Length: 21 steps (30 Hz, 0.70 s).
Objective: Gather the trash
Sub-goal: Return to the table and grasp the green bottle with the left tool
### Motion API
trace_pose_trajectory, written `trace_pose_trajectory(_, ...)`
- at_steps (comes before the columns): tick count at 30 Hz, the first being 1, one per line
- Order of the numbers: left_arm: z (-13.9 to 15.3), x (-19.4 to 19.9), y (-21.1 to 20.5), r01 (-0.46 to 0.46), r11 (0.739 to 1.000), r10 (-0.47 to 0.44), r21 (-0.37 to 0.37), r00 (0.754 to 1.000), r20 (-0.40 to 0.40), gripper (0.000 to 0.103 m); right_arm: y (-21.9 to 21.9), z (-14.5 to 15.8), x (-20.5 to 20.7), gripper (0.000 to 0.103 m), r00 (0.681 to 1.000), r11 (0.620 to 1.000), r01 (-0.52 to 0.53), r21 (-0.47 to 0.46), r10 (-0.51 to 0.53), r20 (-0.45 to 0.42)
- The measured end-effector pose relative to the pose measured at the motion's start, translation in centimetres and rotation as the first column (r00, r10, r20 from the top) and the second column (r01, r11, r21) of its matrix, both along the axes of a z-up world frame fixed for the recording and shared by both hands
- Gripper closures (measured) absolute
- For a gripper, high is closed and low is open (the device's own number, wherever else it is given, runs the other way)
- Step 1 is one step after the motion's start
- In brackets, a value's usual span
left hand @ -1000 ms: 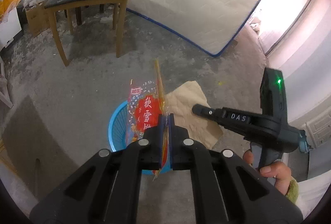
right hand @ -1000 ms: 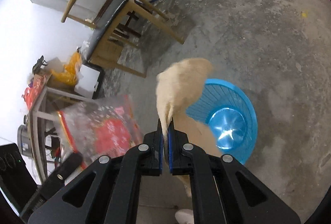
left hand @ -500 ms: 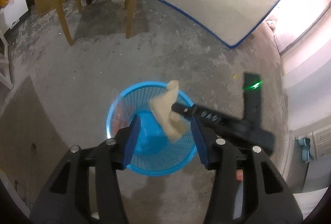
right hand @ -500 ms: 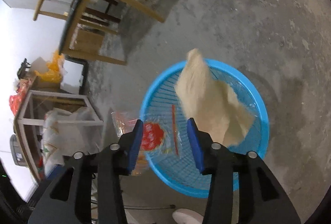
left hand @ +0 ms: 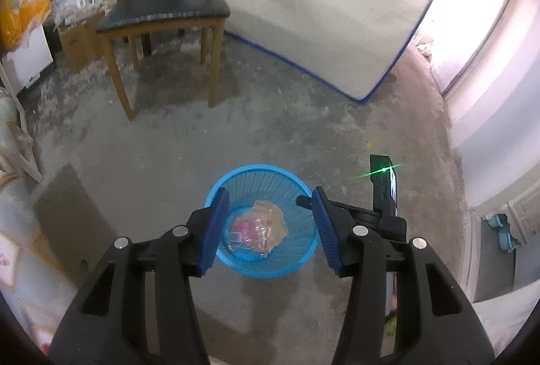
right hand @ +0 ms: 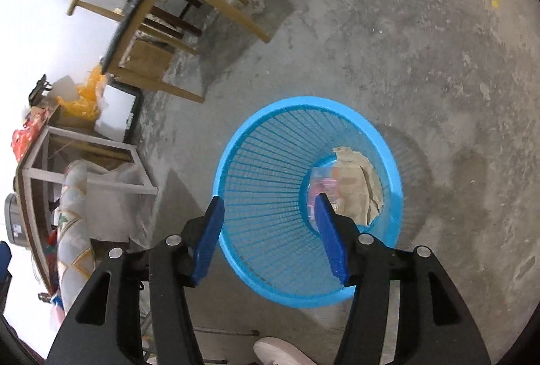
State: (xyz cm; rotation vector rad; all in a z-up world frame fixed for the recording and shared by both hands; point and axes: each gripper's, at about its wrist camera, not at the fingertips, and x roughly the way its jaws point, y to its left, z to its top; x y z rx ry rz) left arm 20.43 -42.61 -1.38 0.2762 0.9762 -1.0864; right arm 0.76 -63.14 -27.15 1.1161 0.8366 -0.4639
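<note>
Both my claws are empty, jaws opening: left claw (left hand: 268, 226), right claw (right hand: 268, 230). Wrapper (left hand: 251, 228) and brown paper (left hand: 275, 220) lie in the blue mesh bin (right hand: 270, 294) on the concrete floor. Both look light, thin, crinkly; wrapper probably slick. I'd pinch an edge.

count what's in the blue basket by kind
snack wrapper: 1
brown paper: 1
total: 2, both lying at the bottom of the basket
</note>
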Motion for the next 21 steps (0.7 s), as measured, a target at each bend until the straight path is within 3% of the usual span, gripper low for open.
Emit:
trace_pose_trajectory(5,5.3,-1.2,7.7,-0.048,0.996,0.050,-0.079,0.998,0.026,0.049,2.7,5.5,-3.0,0.037,0.998,0.988,-0.069,-0.140,0.070,0.001)
trace_pose_trajectory(8,7.7,-3.0,14.7,-0.118,0.986,0.123,-0.121,0.992,0.038,0.043,6.2,10.2,-4.8,0.023,0.989,0.948,-0.145,-0.285,0.138,-0.044)
trace_pose_trajectory(12,7.9,-5.1,22.9,-0.249,0.961,0.255,-0.119,0.966,0.035,0.040,11.7,15.9,-6.3,0.009,0.970,0.858,-0.242,-0.453,0.217,-0.107)
trace_pose_trajectory(15,7.3,-6.8,29.1,-0.376,0.920,0.381,-0.108,0.924,0.030,0.036,16.0,19.6,-6.4,0.006,0.957,0.788,-0.286,-0.545,0.265,-0.120)
trace_pose_trajectory(19,6.5,-9.3,37.1,-0.514,0.850,0.519,-0.117,0.855,0.016,0.027,22.2,24.0,-4.9,0.006,0.936,0.661,-0.331,-0.673,0.319,-0.147)
trace_pose_trajectory(21,6.3,-10.5,40.0,-0.552,0.822,0.560,-0.138,0.828,0.024,0.022,26.3,26.0,-3.9,0.006,0.909,0.569,-0.366,-0.737,0.388,-0.152)
